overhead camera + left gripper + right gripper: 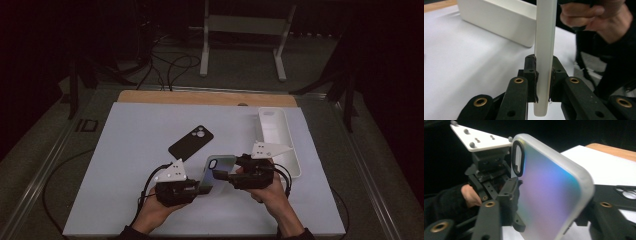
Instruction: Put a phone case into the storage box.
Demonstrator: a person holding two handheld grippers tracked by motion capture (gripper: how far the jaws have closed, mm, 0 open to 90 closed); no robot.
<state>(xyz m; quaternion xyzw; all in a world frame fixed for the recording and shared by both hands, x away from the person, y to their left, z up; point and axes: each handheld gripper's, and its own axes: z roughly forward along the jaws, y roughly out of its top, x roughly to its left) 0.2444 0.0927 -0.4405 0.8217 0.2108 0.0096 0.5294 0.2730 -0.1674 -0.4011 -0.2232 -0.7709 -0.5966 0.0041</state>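
Now your left gripper (544, 82) clamps the iridescent phone case (216, 172), long axis running near-to-far; your right gripper (549, 220) straddles it loosely. Black case (191, 142) lies far-left, white tray (295, 160) right.

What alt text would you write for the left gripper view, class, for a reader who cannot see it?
The left gripper clamps the thin edge of an upright frosted phone case between its two black jaws. Behind it, a white tray sits on the white table, and a hand shows at upper right.
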